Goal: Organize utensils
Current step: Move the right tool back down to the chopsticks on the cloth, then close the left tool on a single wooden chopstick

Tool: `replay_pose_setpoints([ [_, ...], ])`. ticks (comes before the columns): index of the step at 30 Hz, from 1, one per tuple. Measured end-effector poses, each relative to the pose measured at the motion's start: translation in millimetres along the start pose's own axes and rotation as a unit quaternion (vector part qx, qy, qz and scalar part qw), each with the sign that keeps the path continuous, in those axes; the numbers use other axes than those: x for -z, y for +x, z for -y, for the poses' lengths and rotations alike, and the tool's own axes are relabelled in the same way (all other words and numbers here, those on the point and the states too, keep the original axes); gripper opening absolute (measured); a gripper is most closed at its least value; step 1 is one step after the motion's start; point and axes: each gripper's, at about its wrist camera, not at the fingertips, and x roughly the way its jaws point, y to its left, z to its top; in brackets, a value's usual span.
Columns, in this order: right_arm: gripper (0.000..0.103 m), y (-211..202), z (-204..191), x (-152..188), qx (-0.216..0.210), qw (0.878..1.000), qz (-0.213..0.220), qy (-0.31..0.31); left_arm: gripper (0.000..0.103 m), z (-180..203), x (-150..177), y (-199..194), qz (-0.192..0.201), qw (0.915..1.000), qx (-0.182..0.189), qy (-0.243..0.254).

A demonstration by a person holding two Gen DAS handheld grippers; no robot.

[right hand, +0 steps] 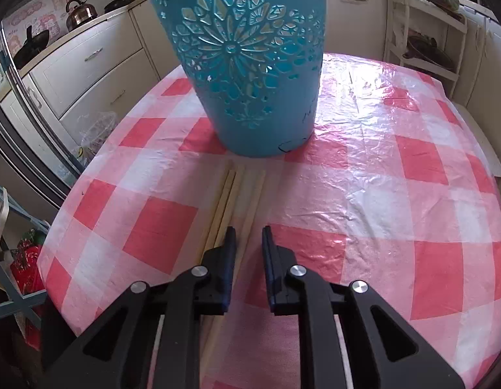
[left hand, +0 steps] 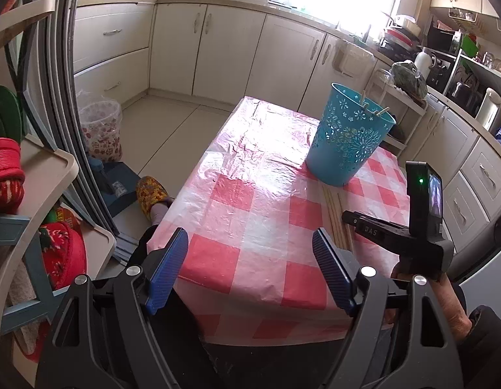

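A blue cut-out basket (left hand: 348, 139) (right hand: 250, 64) stands upright on the red-and-white checked table (left hand: 237, 194) (right hand: 412, 162). Wooden stick tops (left hand: 380, 111) poke out of its rim. Several wooden chopsticks (left hand: 338, 220) (right hand: 227, 194) lie side by side on the cloth just in front of the basket. My right gripper (right hand: 249, 231) (left hand: 348, 220) points down at them, jaws narrow. One chopstick (right hand: 253, 201) runs between the pads, with a gap on both sides. My left gripper (left hand: 250, 243) hovers wide open over the table's near edge, holding nothing.
A fridge door (left hand: 55, 97) and a shelf with red items (left hand: 10, 178) stand close on the left. On the floor are a foot in a yellow slipper (left hand: 151, 191) and a bag-lined bin (left hand: 101, 129). A white rack (right hand: 425, 32) stands beyond the table.
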Motion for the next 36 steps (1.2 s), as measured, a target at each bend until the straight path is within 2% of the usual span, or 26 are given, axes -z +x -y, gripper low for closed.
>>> replay_pose_setpoints([
  [7, 0.009, -4.0, 4.6, 2.8, -0.007, 0.999, -0.007, -0.049, 0.075, 19.2, -4.6, 16.1, -0.016, 0.9994, 0.013, 0.029],
  [12, 0.009, -18.0, 38.7, 13.5, -0.010, 0.999, -0.007, -0.038, 0.075, 51.8, -14.4, 59.2, -0.050, 0.9960, 0.029, 0.068],
  [14, 0.009, -24.1, 54.7, 19.9, -0.024, 1.000, 0.002, -0.020, 0.075, 67.2, -15.6, 80.1, -0.063, 0.9940, 0.028, 0.085],
  [18, 0.009, -30.1, 80.9, 33.7, -0.078, 0.996, 0.034, 0.028, 0.075, 93.6, -15.9, 115.5, -0.080, 0.9902, 0.015, 0.113],
  [24, 0.009, -29.3, 77.2, 34.4, -0.079, 0.996, 0.046, 0.024, 0.075, 109.9, -14.3, 151.1, -0.105, 0.9853, -0.013, 0.134],
  [28, 0.009, -28.8, 83.6, 34.6, -0.098, 0.993, 0.045, 0.039, 0.075, 114.8, -11.0, 160.1, -0.114, 0.9817, -0.034, 0.149],
  [36, 0.010, -29.8, 85.6, 35.4, -0.107, 0.992, 0.042, 0.047, 0.075, 118.5, -7.1, 166.0, -0.125, 0.9774, -0.064, 0.158],
])
